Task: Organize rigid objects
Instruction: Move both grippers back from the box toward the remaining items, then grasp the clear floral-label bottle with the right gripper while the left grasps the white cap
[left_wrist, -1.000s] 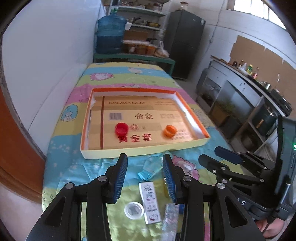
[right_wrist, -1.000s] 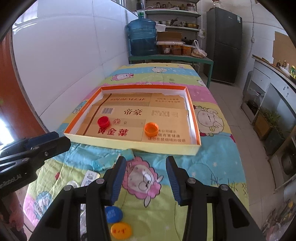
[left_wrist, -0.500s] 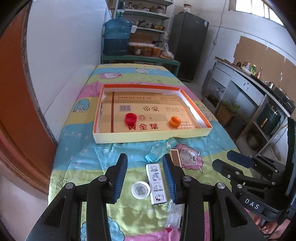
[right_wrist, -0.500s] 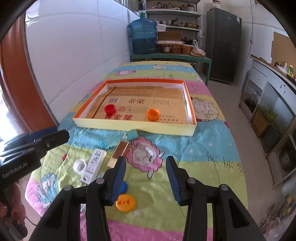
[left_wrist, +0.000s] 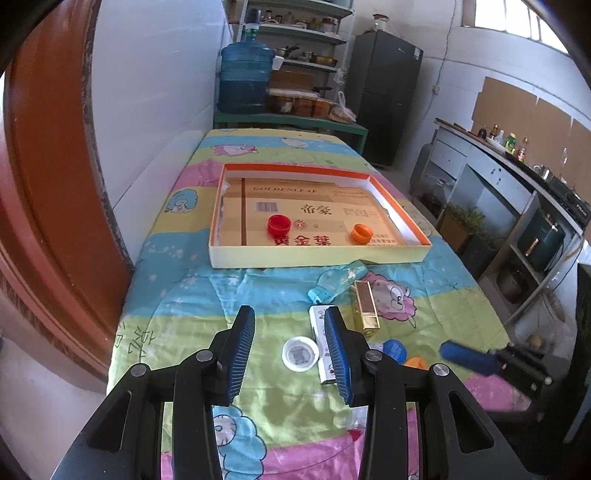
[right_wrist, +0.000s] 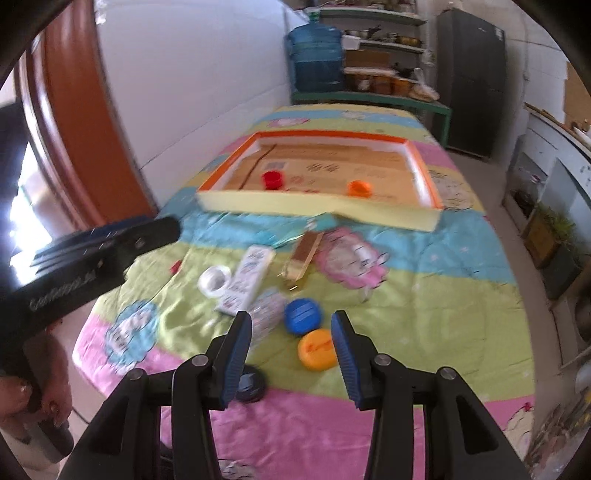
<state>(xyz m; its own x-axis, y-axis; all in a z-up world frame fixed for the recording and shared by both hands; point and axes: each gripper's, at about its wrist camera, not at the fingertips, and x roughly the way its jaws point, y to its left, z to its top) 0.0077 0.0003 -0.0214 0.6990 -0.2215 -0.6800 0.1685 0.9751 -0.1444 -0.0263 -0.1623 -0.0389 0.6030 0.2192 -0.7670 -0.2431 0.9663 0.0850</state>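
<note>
We have drawn both grippers back from the tray (left_wrist: 317, 254) since a second ago, so more of the quilt (left_wrist: 184, 295) shows. Our left gripper (left_wrist: 291, 350) hangs wide open above the white cap (left_wrist: 300, 353); our right gripper (right_wrist: 291, 354) gapes empty near the blue lid (right_wrist: 303, 316) and orange lid (right_wrist: 317, 349). The red cap (left_wrist: 279, 224) and orange cap (left_wrist: 361, 233) remain in the tray.
</note>
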